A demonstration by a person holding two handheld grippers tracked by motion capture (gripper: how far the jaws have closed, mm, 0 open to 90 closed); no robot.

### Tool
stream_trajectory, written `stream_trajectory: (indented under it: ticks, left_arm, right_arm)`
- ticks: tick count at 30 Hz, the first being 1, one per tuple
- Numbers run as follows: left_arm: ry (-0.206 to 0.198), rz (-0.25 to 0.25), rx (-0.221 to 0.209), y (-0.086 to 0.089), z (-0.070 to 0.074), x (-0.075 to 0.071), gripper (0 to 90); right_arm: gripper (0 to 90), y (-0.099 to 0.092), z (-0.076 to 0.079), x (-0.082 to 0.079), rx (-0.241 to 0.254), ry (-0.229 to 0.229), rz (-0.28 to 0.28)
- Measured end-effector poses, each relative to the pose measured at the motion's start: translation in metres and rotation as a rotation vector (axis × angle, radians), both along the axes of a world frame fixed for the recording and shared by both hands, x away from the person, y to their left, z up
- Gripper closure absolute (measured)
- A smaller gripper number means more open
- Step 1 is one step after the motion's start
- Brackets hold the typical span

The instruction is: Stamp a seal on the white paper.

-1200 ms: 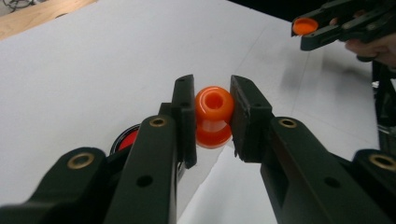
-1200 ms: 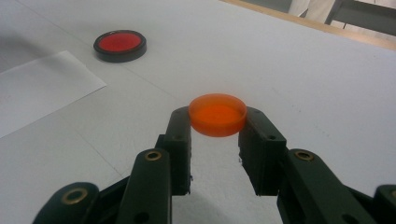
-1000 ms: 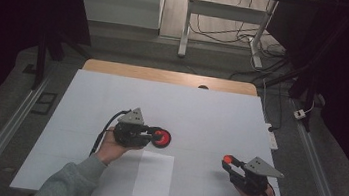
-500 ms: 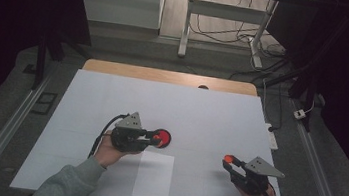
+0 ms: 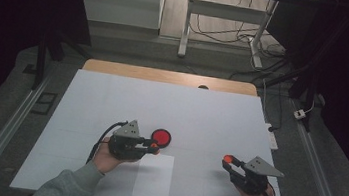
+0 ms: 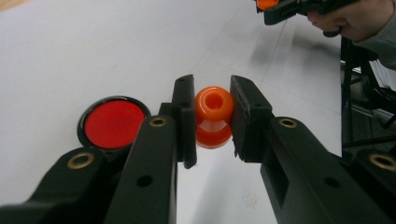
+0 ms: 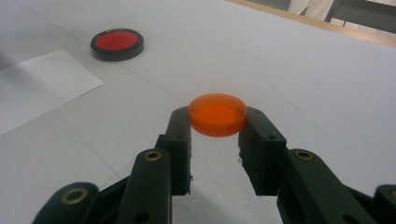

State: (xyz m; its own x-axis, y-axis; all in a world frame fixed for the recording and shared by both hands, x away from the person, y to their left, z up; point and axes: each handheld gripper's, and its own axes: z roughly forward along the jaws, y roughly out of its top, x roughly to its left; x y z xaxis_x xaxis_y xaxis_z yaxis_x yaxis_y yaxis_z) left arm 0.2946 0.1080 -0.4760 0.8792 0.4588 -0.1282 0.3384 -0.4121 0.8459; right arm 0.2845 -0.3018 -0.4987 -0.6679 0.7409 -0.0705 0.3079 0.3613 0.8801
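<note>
Two tools, each holding one orange piece above the bench: the left tool (image 6: pixel 212 116) clamps a spool (image 6: pixel 213 115), the right tool (image 7: pixel 217 123) grips a cap (image 7: pixel 217 114). One red disc (image 5: pixel 161 137) and one paper sheet (image 5: pixel 153 176) lie on the white bench (image 5: pixel 210 117); the room is dark.

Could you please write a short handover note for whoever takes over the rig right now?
Left gripper: shut on the orange knob, held just above the table, close beside the red pad.
Right gripper: shut on the orange cap, held level over the table's right side, apart from the other things.
White sheet: flat near the front edge, between the hands.
Done: both orange parts are picked up.
Left: probably bring knob and cap together, or set them down; the pictures do not settle which.
</note>
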Motion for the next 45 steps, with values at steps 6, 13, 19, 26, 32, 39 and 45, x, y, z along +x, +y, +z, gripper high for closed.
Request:
stream_trajectory:
  ticks: [6, 13, 19, 26, 32, 39, 45]
  left_arm:
    - [0.004, -0.014, 0.007, -0.003, -0.004, -0.004, 72.5]
    - [0.021, -0.034, 0.019, -0.008, -0.011, -0.008, 72.5]
    - [0.023, -0.040, 0.028, -0.010, -0.013, -0.008, 72.5]
    - [0.032, -0.056, 0.043, -0.014, -0.017, -0.010, 72.5]
    - [0.045, -0.069, 0.063, -0.016, -0.023, -0.012, 72.5]
    - [0.059, -0.076, 0.083, -0.020, -0.031, -0.012, 72.5]
    - [0.069, -0.081, 0.121, -0.024, -0.040, -0.012, 72.5]
  right_arm:
    - [64.6, 0.000, 0.000, 0.000, 0.000, -0.001, -0.001]
    - [64.5, 0.001, -0.001, 0.000, -0.002, 0.001, -0.002]
    - [64.5, 0.001, -0.001, 0.000, -0.003, 0.002, -0.002]
    - [64.5, 0.001, -0.001, 0.000, -0.007, 0.002, -0.005]
    - [64.5, 0.001, -0.002, 0.000, -0.006, 0.006, -0.001]
    - [64.5, 0.001, -0.002, 0.000, -0.006, 0.005, 0.000]
    - [64.5, 0.001, -0.002, 0.000, -0.008, 0.006, 0.002]
